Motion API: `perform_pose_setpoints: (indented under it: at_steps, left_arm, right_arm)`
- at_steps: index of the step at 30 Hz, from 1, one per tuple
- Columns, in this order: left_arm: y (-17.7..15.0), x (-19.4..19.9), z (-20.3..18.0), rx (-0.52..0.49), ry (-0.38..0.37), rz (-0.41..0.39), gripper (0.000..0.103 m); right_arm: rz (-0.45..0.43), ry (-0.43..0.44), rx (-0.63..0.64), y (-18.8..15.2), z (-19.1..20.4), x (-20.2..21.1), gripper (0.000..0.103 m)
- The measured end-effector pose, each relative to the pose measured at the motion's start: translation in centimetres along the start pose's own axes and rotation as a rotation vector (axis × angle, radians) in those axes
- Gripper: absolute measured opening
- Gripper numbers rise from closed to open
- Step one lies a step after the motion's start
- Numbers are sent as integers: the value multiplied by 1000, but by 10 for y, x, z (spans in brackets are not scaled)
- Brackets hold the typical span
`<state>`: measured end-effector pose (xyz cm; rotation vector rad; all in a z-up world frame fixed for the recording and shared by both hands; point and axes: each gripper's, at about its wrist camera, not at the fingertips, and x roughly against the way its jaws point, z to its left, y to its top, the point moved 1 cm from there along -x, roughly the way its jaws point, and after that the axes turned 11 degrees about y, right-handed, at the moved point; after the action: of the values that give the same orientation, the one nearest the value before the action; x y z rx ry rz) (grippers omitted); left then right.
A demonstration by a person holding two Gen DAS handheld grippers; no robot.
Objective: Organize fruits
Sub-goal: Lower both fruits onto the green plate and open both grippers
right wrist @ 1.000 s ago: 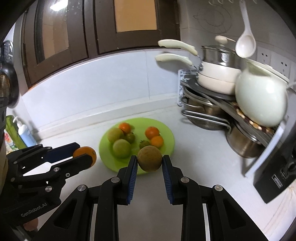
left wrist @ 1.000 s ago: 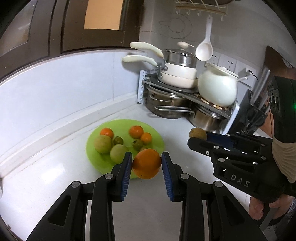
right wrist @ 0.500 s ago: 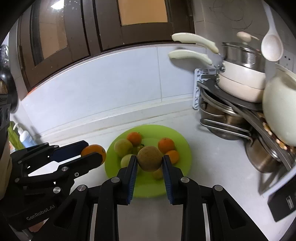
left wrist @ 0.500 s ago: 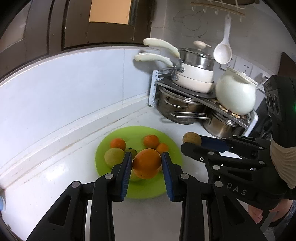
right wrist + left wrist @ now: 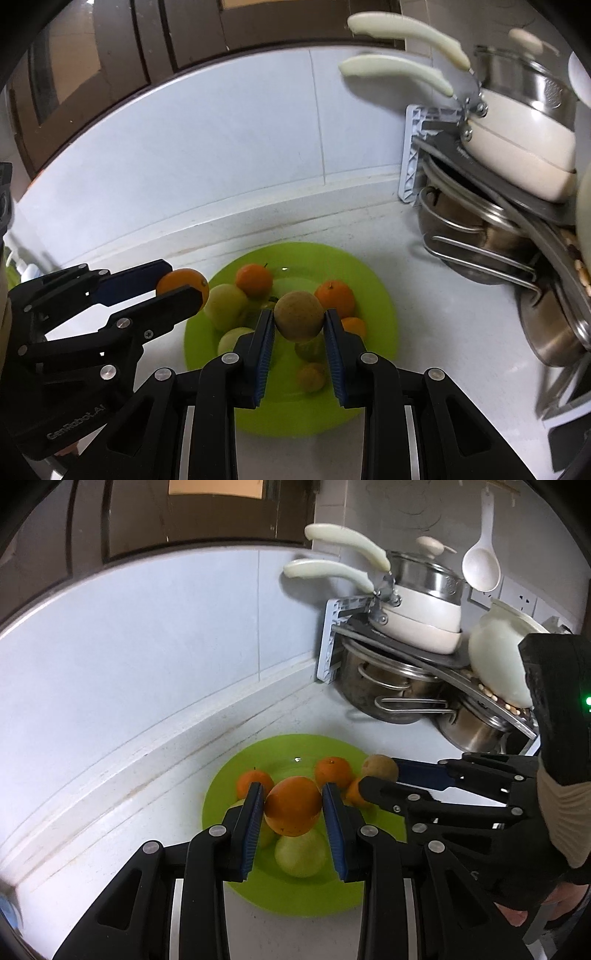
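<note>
The left tongs [image 5: 293, 805] hide part of the green plate [image 5: 280, 897] and the fruit lying under them; two pale green fruits [image 5: 301, 853] show only in part below the held orange [image 5: 293, 805]. The right edge of the left view is cut off by the person's gloved hand and the body of the right tongs [image 5: 373, 781]. In the right view the fruit near the front of the plate is blurred and hard to name.

The left tongs are closed on the orange, their blue pads pressed to both sides of it, and hold it above the near half of the plate. The right tongs [image 5: 298, 321] are closed in the same way on a brownish round fruit [image 5: 298, 315], held above the middle of the plate [image 5: 380, 295]. The two pairs of tongs sit just beside each other, left tongs [image 5: 177, 295] toward the plate's left rim.

The plate lies on the white table [image 5: 147, 786] near its back edge, where the table meets the wall. Small oranges [image 5: 334, 297] and green fruits [image 5: 225, 304] lie on it. A rack of pots [image 5: 417, 635] stands in the table's far right corner.
</note>
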<state>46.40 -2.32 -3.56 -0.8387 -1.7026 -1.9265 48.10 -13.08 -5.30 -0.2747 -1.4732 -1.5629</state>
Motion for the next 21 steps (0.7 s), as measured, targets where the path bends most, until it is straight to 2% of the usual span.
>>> perform_pose_setpoints:
  at_steps: [15,21]
  left_arm:
    - [1,-49,3,-2,14,92,33]
    - [0,-49,8,8,25,93,33]
  right_arm:
    - [67,3,-28,3,-18,-44,29]
    - [77,3,-32,3,-22,-51,29]
